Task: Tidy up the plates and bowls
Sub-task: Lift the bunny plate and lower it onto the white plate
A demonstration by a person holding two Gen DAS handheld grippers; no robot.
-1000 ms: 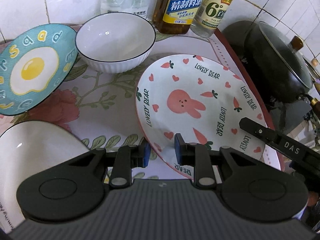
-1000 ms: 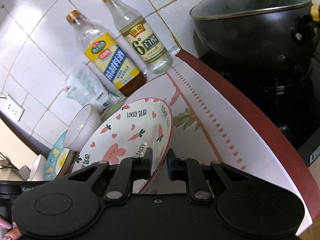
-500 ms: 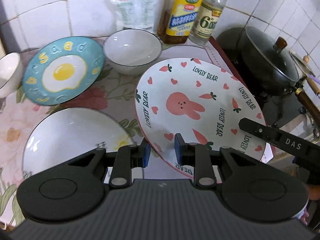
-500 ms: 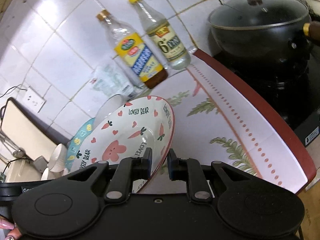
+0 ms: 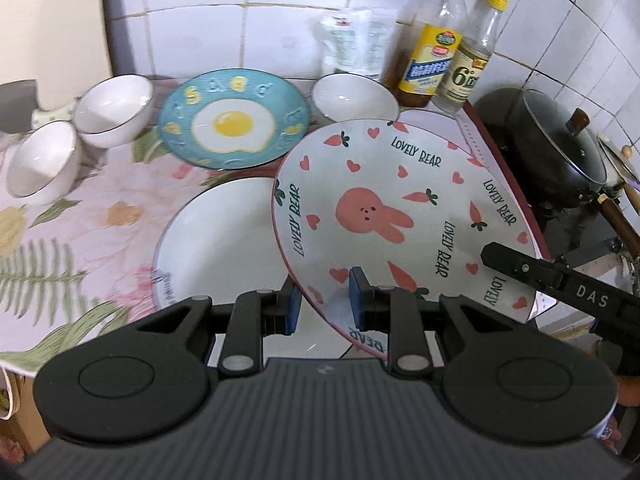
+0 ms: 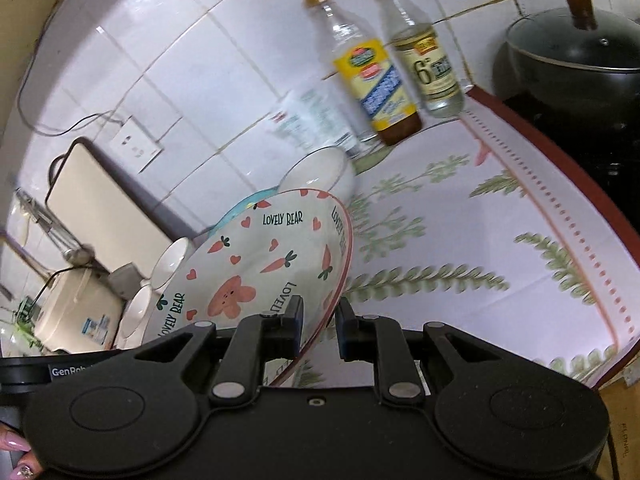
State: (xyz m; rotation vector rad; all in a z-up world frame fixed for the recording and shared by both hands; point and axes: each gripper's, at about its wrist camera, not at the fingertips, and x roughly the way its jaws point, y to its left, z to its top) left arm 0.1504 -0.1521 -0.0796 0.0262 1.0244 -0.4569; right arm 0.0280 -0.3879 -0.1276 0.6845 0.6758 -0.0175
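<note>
You hold white bunny-print ceramic plate [image 5: 400, 208] aloft: left claw [image 5: 325, 305] and right claw [image 6: 319, 326] both clamp its rim. Plain white round plate [image 5: 216, 244] lies directly left-below on worktop [image 5: 100, 216]; left claw nearer.

Three plates are showing in the left wrist view: a rabbit plate [image 5: 394, 216], an egg plate [image 5: 234, 120] and a plain white plate [image 5: 220, 240]. Three white bowls are sitting around them: one [image 5: 354, 98] by the bottles, two [image 5: 114, 108] [image 5: 42, 162] at left. Two bottles [image 5: 430, 44] [image 5: 470, 60] are standing at the wall, and one lidded pot [image 5: 558, 148] is sitting at right
</note>
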